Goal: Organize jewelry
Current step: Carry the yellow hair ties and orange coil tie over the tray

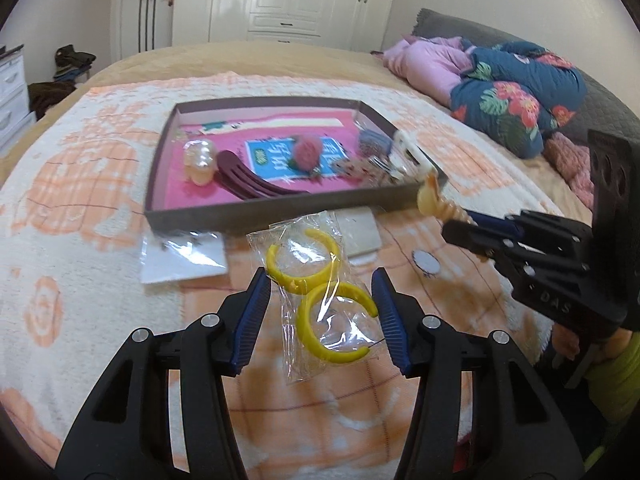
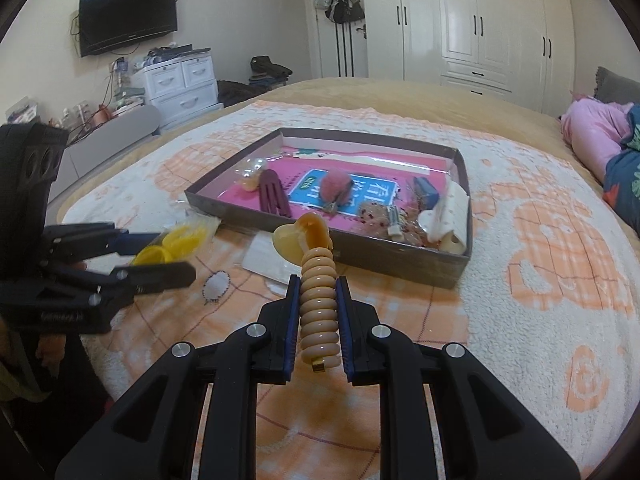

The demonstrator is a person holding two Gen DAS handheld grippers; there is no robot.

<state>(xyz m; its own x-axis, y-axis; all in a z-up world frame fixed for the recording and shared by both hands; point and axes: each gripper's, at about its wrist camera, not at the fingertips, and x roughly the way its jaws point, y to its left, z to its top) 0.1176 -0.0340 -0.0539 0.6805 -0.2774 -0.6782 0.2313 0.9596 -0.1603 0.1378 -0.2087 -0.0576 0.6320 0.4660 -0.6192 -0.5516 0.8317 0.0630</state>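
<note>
The right tongs (image 2: pixel 318 320) are clamped on a cream-coloured coiled hair piece (image 2: pixel 318 300), its ribbed stem pinched between the blue pads (image 2: pixel 292 320) and its rounded head tipping toward the near wall of the shallow grey tray (image 2: pixel 400 258) on the blanket-covered bed (image 2: pixel 520 280). The left tongs (image 1: pixel 322 316) hang wide open astride a clear packet of yellow hoop earrings (image 1: pixel 320 300) lying on the blanket just in front of the tray; they grip nothing, and whether a pad touches the film cannot be told. The tray already carries a maroon hair comb (image 1: pixel 248 178), a pink pompom (image 1: pixel 306 152) and a clutter of small pieces at its right end. The likely risk is with the coil: it is springy and held low on its stem, so it could flex or pivot in the pads and catch the tray's near wall, shunting the light box. On the left, the slippery packet may slide or crumple as the pads close, so they might nip only film.
</note>
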